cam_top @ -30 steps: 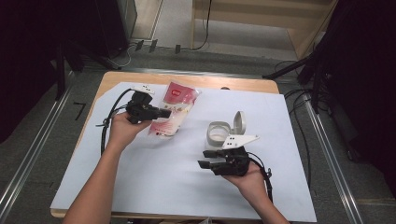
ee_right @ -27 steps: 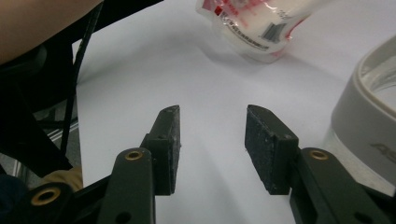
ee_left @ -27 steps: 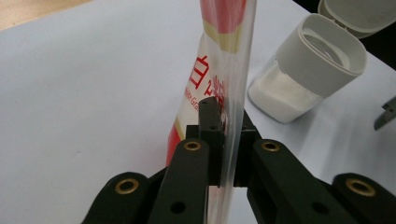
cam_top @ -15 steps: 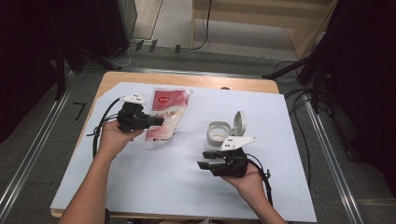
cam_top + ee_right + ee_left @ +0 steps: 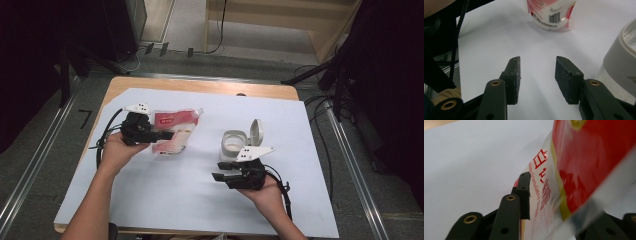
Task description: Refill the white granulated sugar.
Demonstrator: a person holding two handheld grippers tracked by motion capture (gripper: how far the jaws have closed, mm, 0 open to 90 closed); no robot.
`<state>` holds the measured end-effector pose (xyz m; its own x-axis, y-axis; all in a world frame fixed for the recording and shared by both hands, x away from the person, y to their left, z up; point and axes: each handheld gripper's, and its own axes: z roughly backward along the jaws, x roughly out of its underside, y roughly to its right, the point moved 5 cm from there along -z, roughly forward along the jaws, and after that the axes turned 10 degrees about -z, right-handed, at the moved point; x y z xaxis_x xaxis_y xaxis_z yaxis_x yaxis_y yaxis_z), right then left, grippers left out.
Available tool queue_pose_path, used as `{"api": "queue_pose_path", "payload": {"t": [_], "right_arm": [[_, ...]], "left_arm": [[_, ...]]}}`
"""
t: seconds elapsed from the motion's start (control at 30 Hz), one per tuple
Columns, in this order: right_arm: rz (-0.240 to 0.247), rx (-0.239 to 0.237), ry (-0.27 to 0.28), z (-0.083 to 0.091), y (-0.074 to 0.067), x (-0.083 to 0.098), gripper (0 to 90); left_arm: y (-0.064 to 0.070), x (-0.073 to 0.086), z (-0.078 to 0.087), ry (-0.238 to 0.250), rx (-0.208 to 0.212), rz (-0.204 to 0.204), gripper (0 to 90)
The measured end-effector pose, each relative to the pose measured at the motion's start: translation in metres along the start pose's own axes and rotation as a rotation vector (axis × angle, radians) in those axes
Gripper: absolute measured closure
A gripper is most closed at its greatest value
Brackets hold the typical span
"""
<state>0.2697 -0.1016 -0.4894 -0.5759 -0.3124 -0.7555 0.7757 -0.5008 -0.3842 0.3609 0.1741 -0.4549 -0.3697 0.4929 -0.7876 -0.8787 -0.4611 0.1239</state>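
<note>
Red-and-clear plastic pouch of white granulated sugar (image 5: 172,132), lying flat on the white sheet, apparently slack, barcode end toward the near edge, printed red lettering, left of centre.

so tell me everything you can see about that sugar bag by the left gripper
The sugar bag is a clear plastic pouch with a red label, red lettering and a barcode, white granules showing inside. It lies on the white sheet, left of the open-lidded container. The left gripper has just been opening its jaws; the bag's edge sits between them, one pad looking apart from the film.
</note>
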Motion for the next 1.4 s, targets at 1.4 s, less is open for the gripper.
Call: {"api": "queue_pose_path", "payload": {"t": [1.4], "right_arm": [[-0.006,0.034,0.005,0.018,0.008,-0.005,54.3]], "left_arm": [[0.009,0.004,0.029,0.009,-0.050,-0.062,39.9]]}}
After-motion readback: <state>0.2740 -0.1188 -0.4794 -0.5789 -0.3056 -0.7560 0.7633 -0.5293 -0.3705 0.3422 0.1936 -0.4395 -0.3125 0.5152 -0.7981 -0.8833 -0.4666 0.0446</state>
